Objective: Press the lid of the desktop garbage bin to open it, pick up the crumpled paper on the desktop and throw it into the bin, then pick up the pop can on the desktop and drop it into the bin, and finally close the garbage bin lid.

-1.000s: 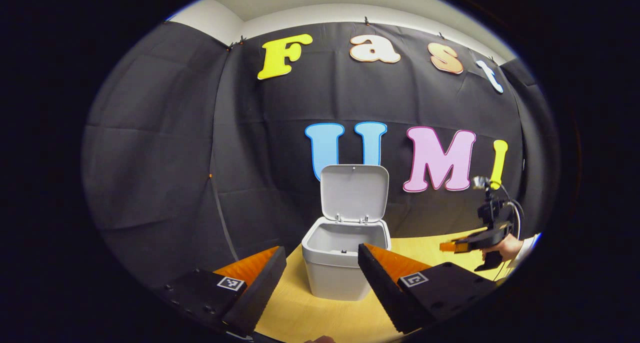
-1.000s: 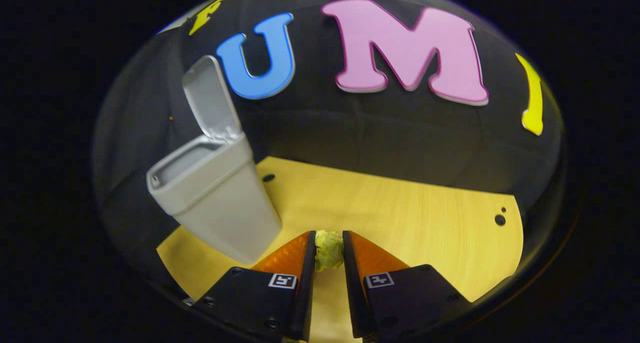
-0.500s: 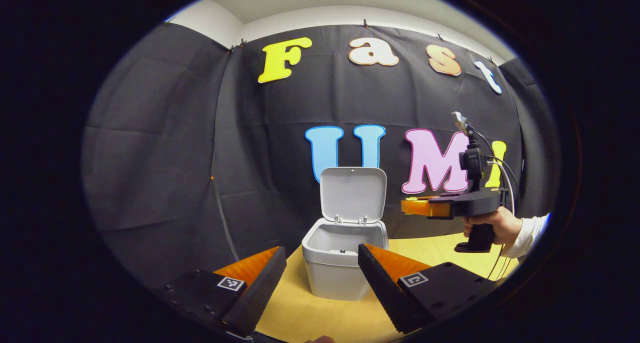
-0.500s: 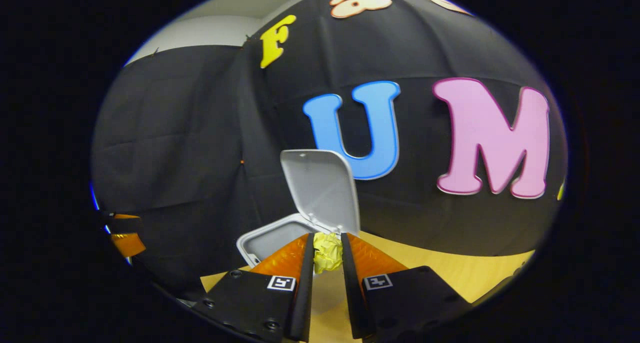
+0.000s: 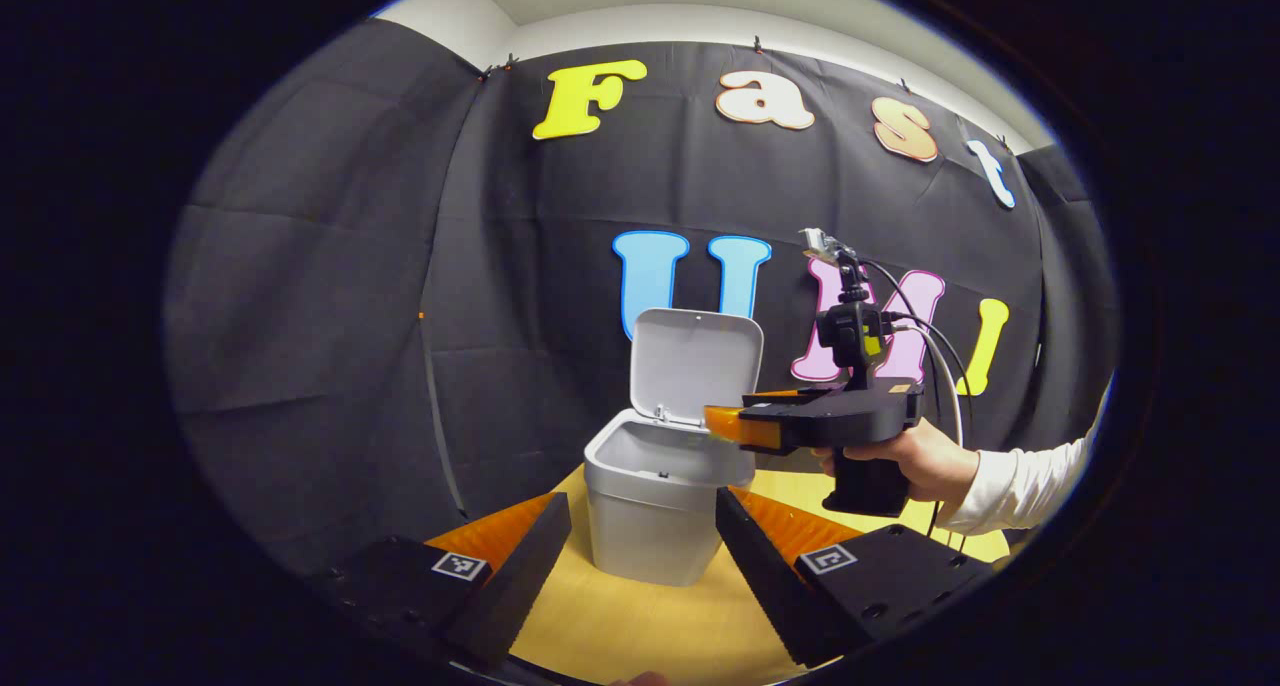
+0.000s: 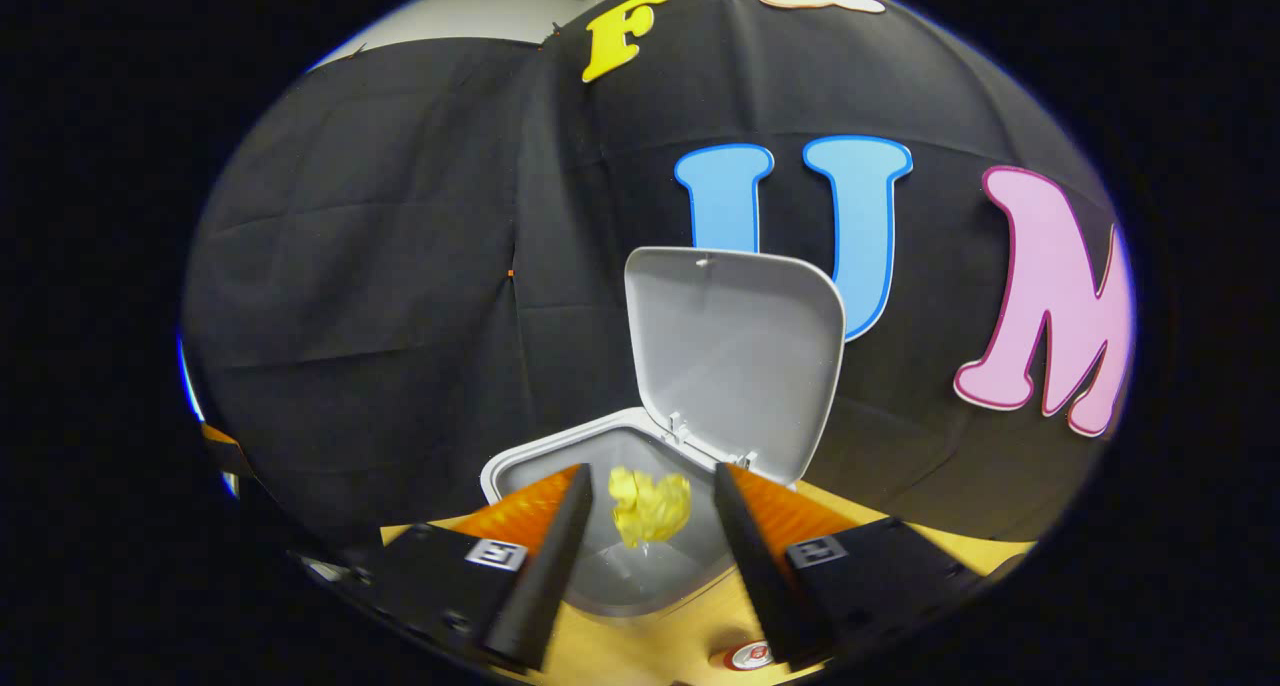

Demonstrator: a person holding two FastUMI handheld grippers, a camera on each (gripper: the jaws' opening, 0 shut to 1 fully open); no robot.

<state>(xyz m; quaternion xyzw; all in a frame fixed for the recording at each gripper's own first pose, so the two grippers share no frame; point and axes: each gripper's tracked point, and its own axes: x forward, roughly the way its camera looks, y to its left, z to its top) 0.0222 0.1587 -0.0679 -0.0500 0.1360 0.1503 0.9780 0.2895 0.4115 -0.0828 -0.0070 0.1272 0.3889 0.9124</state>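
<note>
The grey desktop bin (image 5: 640, 526) stands on the wooden desktop with its lid (image 5: 695, 366) tipped up and back. My left gripper (image 5: 642, 499) is open just in front of the bin, holding nothing. A hand holds my right gripper (image 5: 722, 424) level over the bin's right rim. In the right gripper view the right gripper (image 6: 650, 474) is open above the bin's mouth (image 6: 625, 566). The yellow crumpled paper (image 6: 650, 506) hangs loose between the spread fingers, touching neither, over the open bin. The pop can's top (image 6: 745, 654) peeks out at the bottom edge, beside the bin.
The yellow wooden desktop (image 5: 640, 631) runs in front of and to the right of the bin. The black cloth wall stands close behind the raised lid (image 6: 735, 356). A white sleeve (image 5: 1020, 486) reaches in from the right.
My right gripper has carried the paper left over the bin and opened, and the paper has come free between the fingers. My left gripper has stayed open and drifted slightly.
</note>
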